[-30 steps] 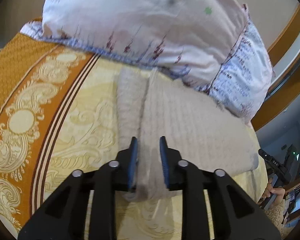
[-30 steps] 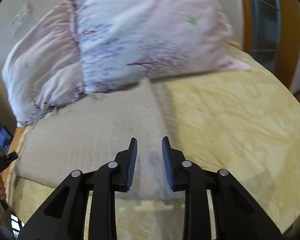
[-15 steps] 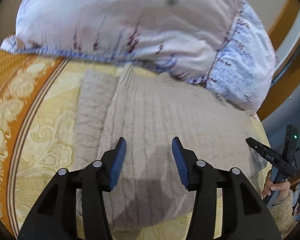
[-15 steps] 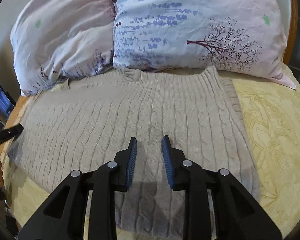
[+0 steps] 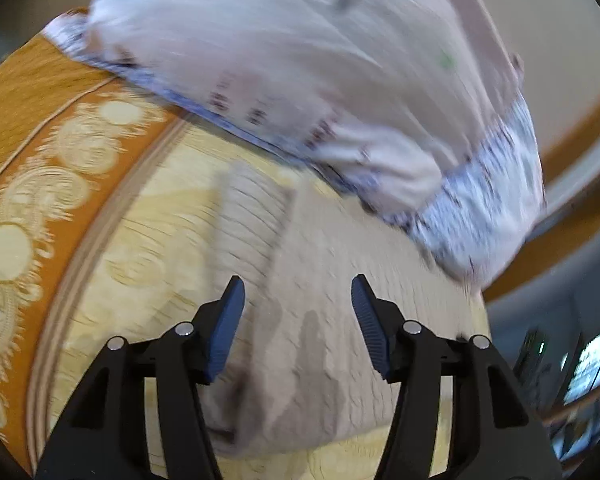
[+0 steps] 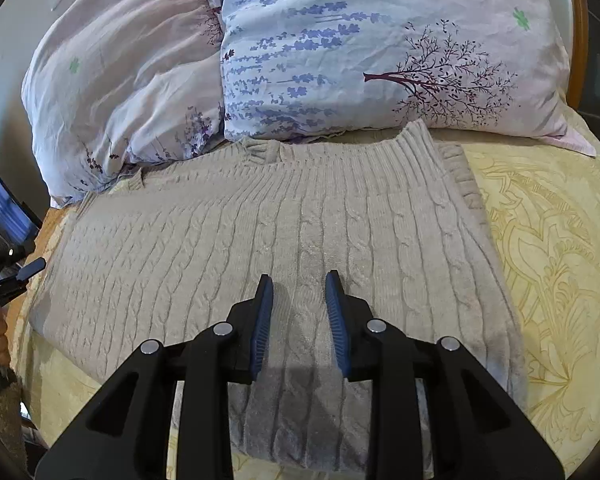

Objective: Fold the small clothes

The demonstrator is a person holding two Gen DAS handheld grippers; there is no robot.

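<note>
A grey cable-knit sweater [image 6: 260, 220] lies flat on the yellow bedspread [image 6: 560, 260], its ribbed hem toward the pillows. My right gripper [image 6: 299, 280] hovers over the sweater's near middle, jaws a little apart and empty. In the blurred left wrist view the sweater [image 5: 332, 280] shows with a folded sleeve [image 5: 252, 216] at its left. My left gripper [image 5: 298, 284] is wide open and empty above the sweater's near left part. The left gripper also shows at the left edge of the right wrist view [image 6: 24, 270].
Two floral pillows [image 6: 380, 48] lean at the head of the bed, touching the sweater's far edge. An orange patterned border [image 5: 40, 168] runs along the bedspread's left side. A wooden bed frame [image 6: 576, 40] stands at the right.
My left gripper has opened from nearly shut to wide and swung about over the sweater's left side. My right gripper has moved over the sweater's middle and stayed slightly open.
</note>
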